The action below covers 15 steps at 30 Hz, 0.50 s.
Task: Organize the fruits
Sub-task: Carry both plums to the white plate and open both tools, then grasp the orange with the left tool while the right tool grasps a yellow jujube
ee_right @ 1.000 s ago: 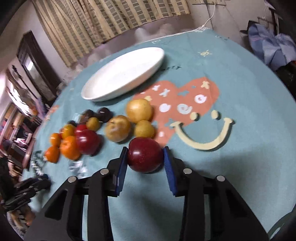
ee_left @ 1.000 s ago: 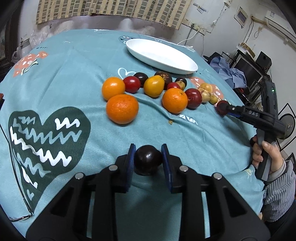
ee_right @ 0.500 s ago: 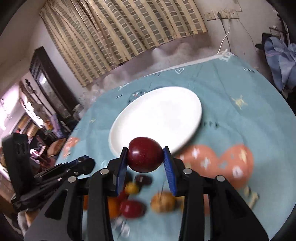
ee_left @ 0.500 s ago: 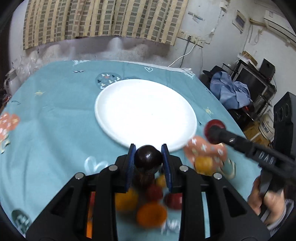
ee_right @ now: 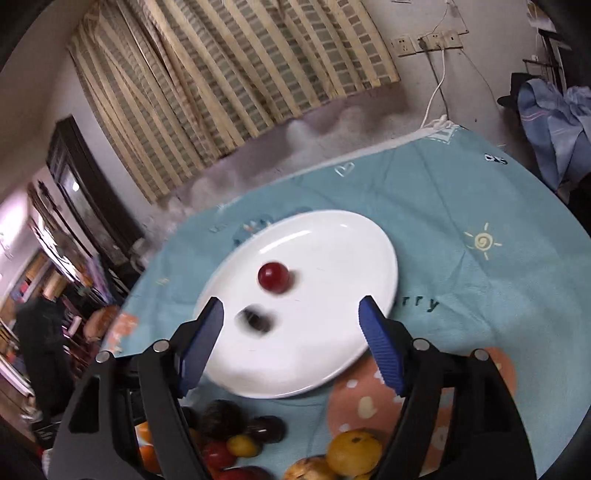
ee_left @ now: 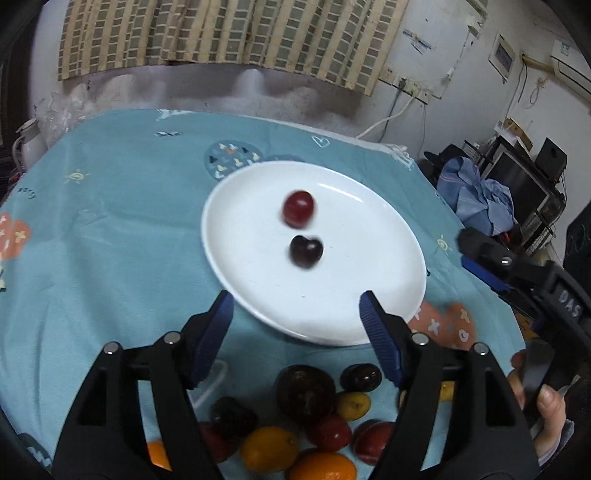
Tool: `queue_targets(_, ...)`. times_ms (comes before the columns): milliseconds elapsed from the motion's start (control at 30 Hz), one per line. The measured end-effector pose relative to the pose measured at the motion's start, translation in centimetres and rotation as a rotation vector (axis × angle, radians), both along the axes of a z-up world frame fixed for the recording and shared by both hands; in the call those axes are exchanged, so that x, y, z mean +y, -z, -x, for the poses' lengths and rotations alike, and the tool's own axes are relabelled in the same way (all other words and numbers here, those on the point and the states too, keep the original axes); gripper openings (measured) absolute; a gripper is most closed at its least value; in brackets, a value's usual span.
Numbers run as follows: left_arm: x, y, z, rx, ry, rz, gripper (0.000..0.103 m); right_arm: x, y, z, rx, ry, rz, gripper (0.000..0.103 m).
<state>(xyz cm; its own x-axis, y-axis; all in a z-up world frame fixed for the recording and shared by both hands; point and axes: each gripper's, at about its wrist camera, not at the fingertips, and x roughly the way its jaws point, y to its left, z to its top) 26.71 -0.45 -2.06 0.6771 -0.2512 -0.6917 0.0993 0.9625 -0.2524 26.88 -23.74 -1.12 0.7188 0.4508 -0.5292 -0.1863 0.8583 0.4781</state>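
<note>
A white oval plate [ee_left: 258, 280] [ee_right: 332, 369] lies on the teal tablecloth. On it sit a red plum [ee_left: 298, 208] [ee_right: 273, 277] and a dark plum [ee_left: 306, 251] [ee_right: 256, 319], both motion-blurred. My left gripper [ee_left: 297, 314] is open and empty above the plate's near rim. My right gripper [ee_right: 290, 325] is open and empty above the plate too; it also shows at the right of the left wrist view [ee_left: 517, 266]. Several fruits remain in a pile below the plate: oranges [ee_left: 323, 467], red plums [ee_left: 328, 432], yellow fruits [ee_right: 354, 450].
The teal tablecloth [ee_left: 110, 229] covers a round table. A wall with a curtain [ee_left: 221, 33] stands behind it. Clothes and electronics [ee_left: 480, 199] sit off the right edge. A person's hand [ee_left: 543, 417] holds the right gripper's handle.
Both grippers moved from the fruit pile to over the plate, then opened. The dark plum and the red plum left the fingers and now lie on the plate.
</note>
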Motion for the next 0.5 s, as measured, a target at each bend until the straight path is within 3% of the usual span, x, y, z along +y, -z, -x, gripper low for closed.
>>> queue_targets(67,1.0,-1.1,1.2,-0.029,-0.025,0.004,0.085,0.1,-1.2,1.2,-0.022,-0.003,-0.006,0.079)
queue_targets(167,2.8,-2.3,4.3,-0.090,-0.085,-0.004,0.092,0.3,-2.3,3.9,-0.067,0.015,0.006,0.098)
queue_targets(300,4.2,-2.4,8.7,-0.151,-0.116,-0.048,0.096,0.4,-3.6,9.9,-0.255,0.054,0.083,0.102)
queue_targets(367,4.6,-1.5,11.4,-0.195,-0.100,-0.059,0.097,0.6,-3.4,13.5,-0.367,0.104,0.172,0.102)
queue_targets(433,4.9,-0.4,13.6,-0.225,-0.085,-0.075,0.097,1.2,-2.4,15.8,-0.403,0.117,0.283,0.102)
queue_targets(500,4.9,0.9,15.1,-0.203,-0.097,-0.102,0.097,1.6,-1.7,16.3,-0.382,0.086,0.317,0.102)
